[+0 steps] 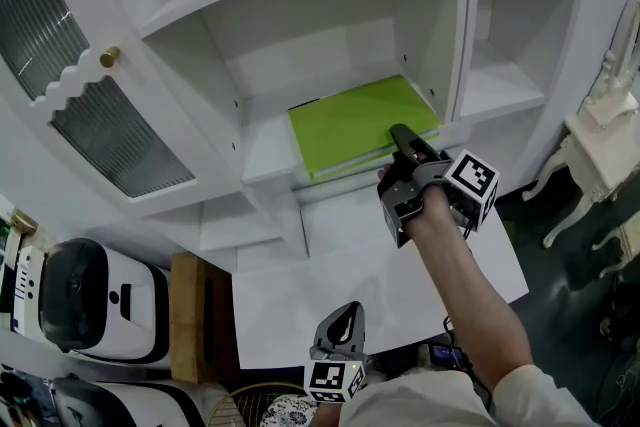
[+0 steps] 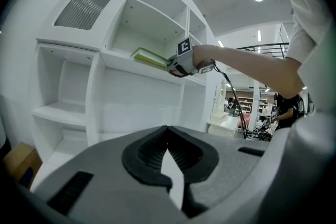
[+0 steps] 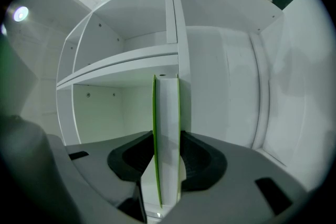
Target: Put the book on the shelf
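A lime-green book (image 1: 360, 123) lies flat on a middle shelf (image 1: 268, 153) of the white cabinet, its near edge at the shelf's front. My right gripper (image 1: 404, 141) reaches in from the front and is shut on that edge. In the right gripper view the book (image 3: 167, 134) shows edge-on, white pages between green covers, pressed between both pads. The left gripper view shows the book (image 2: 149, 57) and the right gripper (image 2: 175, 65) from below and to the side. My left gripper (image 1: 341, 323) hangs low near my body with its jaws together and nothing in them (image 2: 168, 131).
An open cabinet door with ribbed glass and a brass knob (image 1: 110, 57) stands at the left. A white ledge (image 1: 330, 285) juts out below the shelf. A white appliance (image 1: 90, 300) and a cardboard box (image 1: 190, 315) sit on the floor at left; a white ornate table (image 1: 600, 130) stands at right.
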Demonstrator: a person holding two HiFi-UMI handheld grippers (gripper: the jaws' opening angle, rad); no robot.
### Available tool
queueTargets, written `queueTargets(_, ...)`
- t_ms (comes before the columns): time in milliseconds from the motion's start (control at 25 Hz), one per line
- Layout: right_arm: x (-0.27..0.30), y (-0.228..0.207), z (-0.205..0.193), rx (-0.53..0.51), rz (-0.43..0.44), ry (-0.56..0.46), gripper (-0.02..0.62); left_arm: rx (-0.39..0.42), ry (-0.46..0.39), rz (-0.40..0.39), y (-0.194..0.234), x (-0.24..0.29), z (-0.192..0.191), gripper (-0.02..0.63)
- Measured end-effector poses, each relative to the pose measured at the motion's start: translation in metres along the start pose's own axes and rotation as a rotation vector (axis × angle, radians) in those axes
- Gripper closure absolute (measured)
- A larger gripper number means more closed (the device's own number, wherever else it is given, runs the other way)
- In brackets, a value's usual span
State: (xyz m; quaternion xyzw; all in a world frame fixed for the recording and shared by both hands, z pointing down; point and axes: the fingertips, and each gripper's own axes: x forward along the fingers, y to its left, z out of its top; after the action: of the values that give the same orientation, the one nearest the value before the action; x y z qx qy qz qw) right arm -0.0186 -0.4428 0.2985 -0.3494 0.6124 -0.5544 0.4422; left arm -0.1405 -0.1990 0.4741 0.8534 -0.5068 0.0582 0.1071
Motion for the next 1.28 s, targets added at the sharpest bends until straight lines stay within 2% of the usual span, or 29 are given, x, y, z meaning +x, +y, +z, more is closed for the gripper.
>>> queueTargets(160,0.000,0.004,-0.001,-0.029,0.025,0.011,0.437,0.003,-0.002,0.000,-0.001,-0.001,0.001,0.603)
queueTargets(320,-0.001,0.011,-0.001,-0.062,0.054,0.004,0.389,0.010,-0.003,0.001,-0.002,-0.003,0.001,0.603)
queueTargets(480,-0.004,0.008,0.003,-0.085,0.038,-0.013,0.338,0.008,0.001,0.008,0.000,-0.007,-0.001,0.603)
queueTargets(800,-0.012,-0.001,0.002,-0.063,0.032,0.001,0.339,0.008,0.003,0.006,-0.002,-0.010,-0.002,0.603)
queueTargets(1120,-0.029,-0.001,0.009,-0.108,0.058,0.010,0.342,0.007,0.006,-0.005,-0.007,-0.009,-0.005,0.603)
queueTargets(1160,-0.031,-0.002,0.009,-0.128,0.053,0.010,0.363,0.007,0.006,-0.007,-0.007,-0.008,-0.005,0.603)
queueTargets(1240,-0.036,-0.003,0.009,-0.172,0.043,0.013,0.492,0.007,0.006,-0.009,-0.008,-0.007,-0.006,0.603)
queueTargets(1280,-0.038,-0.003,0.008,-0.190,0.043,0.017,0.523,0.008,0.006,-0.010,-0.009,-0.007,-0.006,0.603)
